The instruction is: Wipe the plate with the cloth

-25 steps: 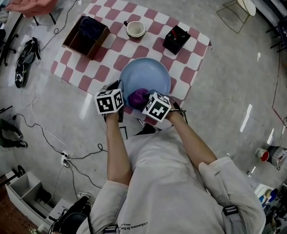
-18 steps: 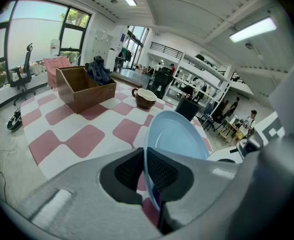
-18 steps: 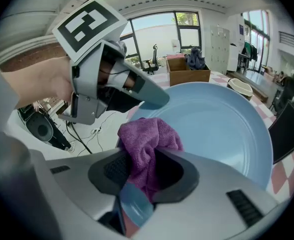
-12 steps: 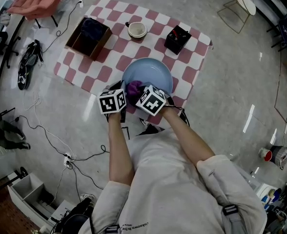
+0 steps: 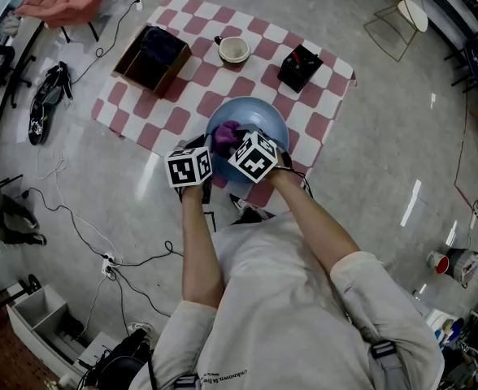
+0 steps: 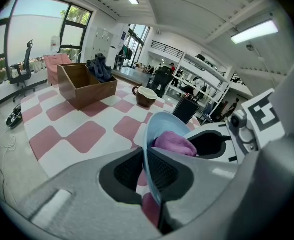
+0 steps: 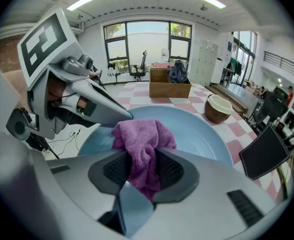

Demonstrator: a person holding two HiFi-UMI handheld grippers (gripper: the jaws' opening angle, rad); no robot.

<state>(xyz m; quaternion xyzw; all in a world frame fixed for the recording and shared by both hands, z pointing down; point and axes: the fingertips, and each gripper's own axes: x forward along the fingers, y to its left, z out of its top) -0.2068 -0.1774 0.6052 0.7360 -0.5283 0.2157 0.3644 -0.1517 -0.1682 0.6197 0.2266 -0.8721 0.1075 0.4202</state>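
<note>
A pale blue plate [image 5: 251, 118] lies at the near edge of a red-and-white checked mat [image 5: 192, 78]. My left gripper [image 5: 200, 154] is shut on the plate's near-left rim [image 6: 148, 149], one pad on each face. My right gripper [image 5: 236, 143] is shut on a purple cloth [image 7: 143, 143], which rests bunched on the plate's inner face [image 7: 202, 134]. The same cloth [image 5: 225, 135] shows over the plate's left part in the head view and beyond the rim [image 6: 174, 143] in the left gripper view. Both marker cubes sit side by side above the plate's near edge.
On the mat's far side are a brown wooden box [image 5: 149, 58] holding dark fabric, a brown-and-cream bowl [image 5: 234, 50] and a black box [image 5: 299, 67]. Cables [image 5: 76, 226] trail over the grey floor at the left. A gold wire chair [image 5: 397, 19] stands at the far right.
My right gripper has carried the purple cloth leftward and farther across the plate, toward the left rim. The left gripper has kept its hold on the rim in the same place.
</note>
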